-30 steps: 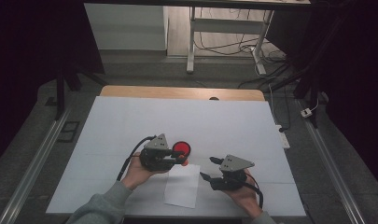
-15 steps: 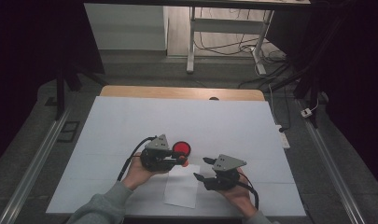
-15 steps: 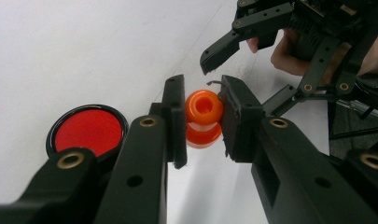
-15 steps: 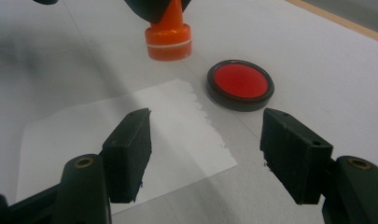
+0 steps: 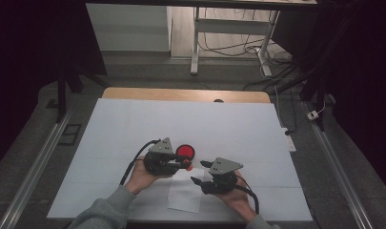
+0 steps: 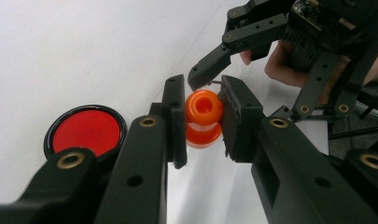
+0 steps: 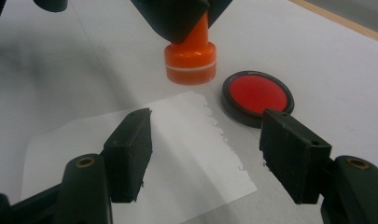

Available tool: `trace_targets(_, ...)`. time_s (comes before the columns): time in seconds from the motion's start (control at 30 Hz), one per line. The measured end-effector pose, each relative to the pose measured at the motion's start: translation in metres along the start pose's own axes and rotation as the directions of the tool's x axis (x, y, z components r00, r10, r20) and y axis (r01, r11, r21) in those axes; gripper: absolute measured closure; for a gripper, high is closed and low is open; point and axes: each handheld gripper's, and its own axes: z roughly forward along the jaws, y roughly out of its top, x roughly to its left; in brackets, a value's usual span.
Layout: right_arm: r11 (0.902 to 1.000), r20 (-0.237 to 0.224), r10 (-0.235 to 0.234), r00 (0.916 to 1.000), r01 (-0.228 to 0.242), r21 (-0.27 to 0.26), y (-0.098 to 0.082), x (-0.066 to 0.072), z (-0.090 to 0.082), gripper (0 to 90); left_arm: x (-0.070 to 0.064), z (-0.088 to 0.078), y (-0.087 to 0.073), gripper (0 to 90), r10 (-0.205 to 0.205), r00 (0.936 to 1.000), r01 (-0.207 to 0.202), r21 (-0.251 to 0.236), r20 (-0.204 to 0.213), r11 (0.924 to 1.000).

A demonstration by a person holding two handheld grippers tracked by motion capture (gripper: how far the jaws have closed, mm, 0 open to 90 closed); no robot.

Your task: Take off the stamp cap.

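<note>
The left gripper point(image 6: 203, 116) has its fingers clenched on the narrow neck of an orange stamp point(image 6: 204, 119), held upright just above the counter point(image 5: 133, 124), with the red ink pad point(image 5: 185, 152) at about its 11 o'clock. It looks light, rigid, smooth plastic, so the waist is probably the surest hold. The right gripper point(image 7: 205, 154) hovers with fingers released over the torn paper sheet point(image 7: 186, 154).

Dim and dark around the evenly lit white table point(image 5: 133, 124), soft shadows beneath, slightly blurred near jaws in close views.
</note>
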Motion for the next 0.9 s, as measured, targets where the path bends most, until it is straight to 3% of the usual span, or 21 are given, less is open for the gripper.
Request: trace_targets(0.9,1.0,0.015,-0.002,0.9999,0.002,-0.005,0.013,0.008,0.015,42.3,0.001,0.002,-0.001,72.3,-0.004,1.0,0.004,0.006,-0.002,1.0)
